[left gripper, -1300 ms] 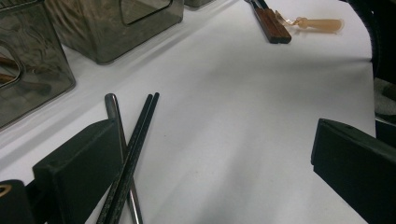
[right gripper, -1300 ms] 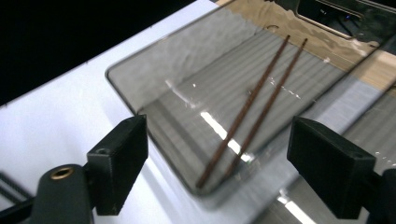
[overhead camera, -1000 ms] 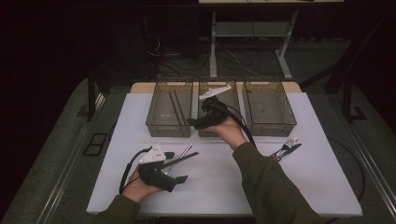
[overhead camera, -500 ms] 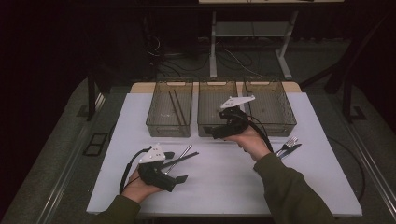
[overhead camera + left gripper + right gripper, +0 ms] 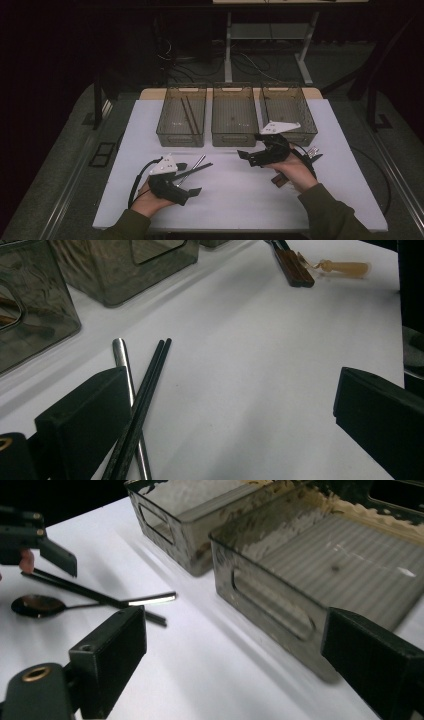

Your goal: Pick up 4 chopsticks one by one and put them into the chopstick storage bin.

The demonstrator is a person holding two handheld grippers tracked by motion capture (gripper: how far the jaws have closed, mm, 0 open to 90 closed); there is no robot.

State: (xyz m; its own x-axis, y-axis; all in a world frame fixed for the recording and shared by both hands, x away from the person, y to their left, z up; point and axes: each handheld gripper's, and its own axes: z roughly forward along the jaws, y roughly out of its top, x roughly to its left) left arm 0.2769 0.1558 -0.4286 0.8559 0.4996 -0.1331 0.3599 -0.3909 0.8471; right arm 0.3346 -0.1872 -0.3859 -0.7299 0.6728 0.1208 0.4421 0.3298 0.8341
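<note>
near the counter's front edge, toward its left corner, the left claw (image 5: 192, 190) rested with its jaws spread wide and nothing between them. just beyond it lay the black chopsticks (image 5: 145, 390) crossed over a steel spoon (image 5: 37, 605), both flat on the white counter (image 5: 230, 200). to lift the pair well, the left claw would have done best to come in low, straddle both sticks where they lie closest together, clear of the spoon's handle, and close squarely so neither stick rolled out.

further in and right of centre, the right claw (image 5: 247, 157) hung above the counter; its jaws had just been opening and stood wide, holding nothing. behind that hand, near the right edge, lay more cutlery (image 5: 312, 152), too small to name.

along the far edge sat three clear bins: the left bin (image 5: 181, 135) already held dark sticks, so the chopsticks probably belonged there; the middle bin (image 5: 234, 136) and right bin (image 5: 292, 131) looked nearly bare.
</note>
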